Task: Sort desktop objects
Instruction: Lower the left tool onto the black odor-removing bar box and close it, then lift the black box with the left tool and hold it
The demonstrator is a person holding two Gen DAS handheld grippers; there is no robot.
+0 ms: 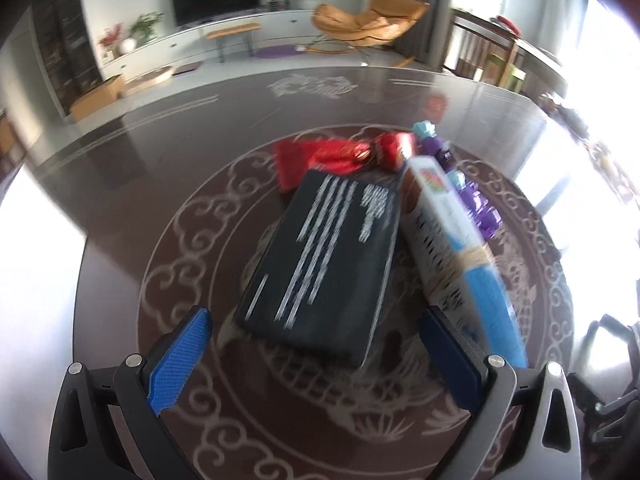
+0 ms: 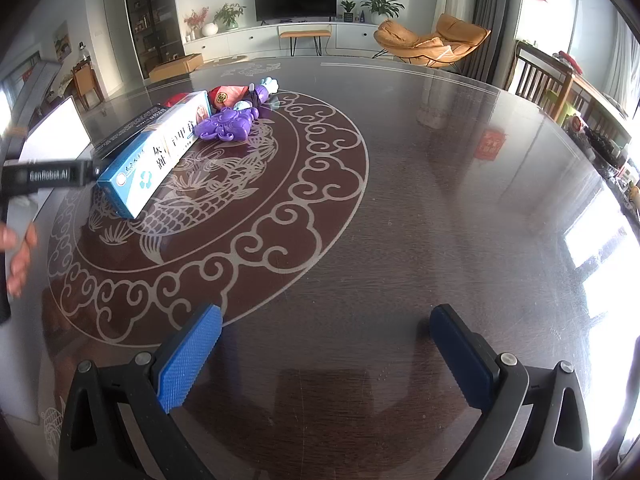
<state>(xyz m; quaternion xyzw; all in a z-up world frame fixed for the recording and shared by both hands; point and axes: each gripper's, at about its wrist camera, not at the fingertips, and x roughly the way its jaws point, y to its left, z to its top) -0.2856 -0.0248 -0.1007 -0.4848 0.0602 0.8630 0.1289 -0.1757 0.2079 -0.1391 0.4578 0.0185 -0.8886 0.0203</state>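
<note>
left gripper (image 1: 316, 344): wide open, empty, hovering right at black box (image 1: 324, 264)
right gripper (image 2: 326, 344): wide too, nothing held, well off from black box
blue box (image 2: 156, 152): touching black box's right side
purple toy (image 2: 226, 124): just past blue box
red pouch (image 1: 320, 160): behind black box

Flat box (image 1: 328, 264) left of carton (image 1: 452, 240); toy (image 1: 476, 204) right.

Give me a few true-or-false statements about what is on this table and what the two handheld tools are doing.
1. The left tool is open and holds nothing. True.
2. The black box stands upright on its end. False: it lies flat.
3. The blue and white box lies beside the black box. True.
4. The purple toy is gripped in the right tool. False: it lies on the table, far from that open tool.
</note>
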